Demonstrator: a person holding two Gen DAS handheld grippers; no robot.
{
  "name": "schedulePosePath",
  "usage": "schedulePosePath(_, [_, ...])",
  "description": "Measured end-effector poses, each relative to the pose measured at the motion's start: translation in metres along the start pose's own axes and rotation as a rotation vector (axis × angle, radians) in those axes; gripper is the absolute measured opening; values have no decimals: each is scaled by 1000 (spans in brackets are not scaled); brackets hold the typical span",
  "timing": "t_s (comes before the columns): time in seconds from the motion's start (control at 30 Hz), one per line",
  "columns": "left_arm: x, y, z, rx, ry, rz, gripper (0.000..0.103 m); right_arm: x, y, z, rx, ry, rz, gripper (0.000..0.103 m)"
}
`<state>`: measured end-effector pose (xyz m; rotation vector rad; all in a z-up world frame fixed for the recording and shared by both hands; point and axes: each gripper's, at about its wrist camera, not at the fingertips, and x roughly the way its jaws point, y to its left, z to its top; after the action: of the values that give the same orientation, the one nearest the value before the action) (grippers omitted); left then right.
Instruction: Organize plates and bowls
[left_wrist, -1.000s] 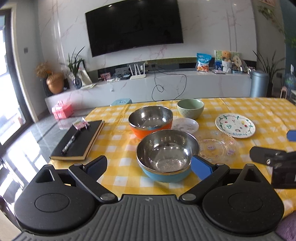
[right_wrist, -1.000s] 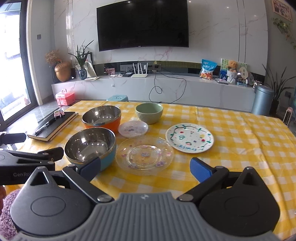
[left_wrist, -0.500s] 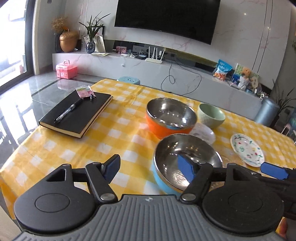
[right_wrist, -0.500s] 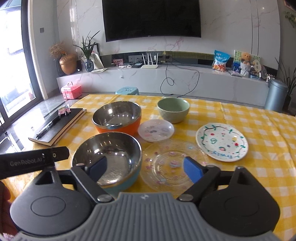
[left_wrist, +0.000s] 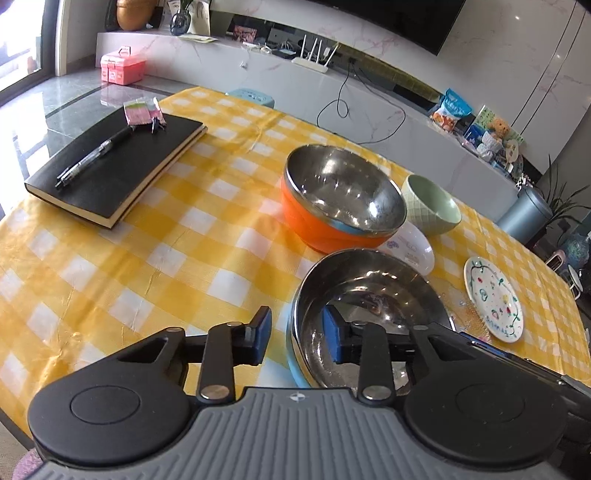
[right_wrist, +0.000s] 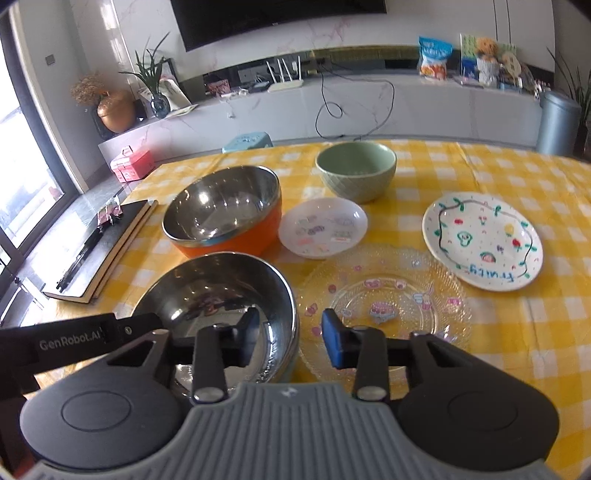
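A steel bowl with a blue outside (left_wrist: 369, 295) (right_wrist: 218, 295) stands nearest me on the yellow checked tablecloth. My left gripper (left_wrist: 297, 334) straddles its left rim, one finger outside and one inside, jaws part closed with a gap to the rim. My right gripper (right_wrist: 290, 338) straddles its right rim the same way. Behind stand an orange steel bowl (left_wrist: 332, 206) (right_wrist: 225, 210) and a green bowl (left_wrist: 430, 205) (right_wrist: 356, 170). A small white plate (right_wrist: 323, 227), a clear glass plate (right_wrist: 384, 299) and a painted white plate (right_wrist: 482, 240) (left_wrist: 493, 299) lie to the right.
A black notebook (left_wrist: 114, 166) (right_wrist: 96, 251) with a pen (left_wrist: 94, 157) lies at the table's left edge. A white sideboard (right_wrist: 369, 99) with a router, snacks and a cable runs behind the table. A grey bin (right_wrist: 557, 123) stands at the far right.
Both grippers have moved forward and down onto the blue bowl's rim, left on the left side, right on the right side. Their jaws have narrowed. The dishes have not moved.
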<state>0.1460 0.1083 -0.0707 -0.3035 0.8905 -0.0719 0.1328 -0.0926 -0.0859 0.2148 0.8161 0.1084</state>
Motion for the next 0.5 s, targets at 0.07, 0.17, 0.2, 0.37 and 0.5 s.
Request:
schedulePosePath(0.07, [4, 1, -1, -1, 11, -1, 30, 3, -2, 0, 15, 16, 7, 24])
schedulePosePath(0.17, [8, 1, -1, -1, 27, 5, 18, 8, -3, 1, 37, 34, 23, 14])
schedulePosePath(0.2, [8, 1, -2, -3, 33, 5, 16, 10, -4, 1, 48, 40, 28, 13])
schedulePosePath(0.37, [7, -4, -2, 9, 34, 24, 11, 8, -6, 2, 85, 51, 27, 7])
schedulePosePath(0.5, [-8, -7, -4, 10, 21, 24, 11, -5, -8, 0, 92, 48, 37, 6])
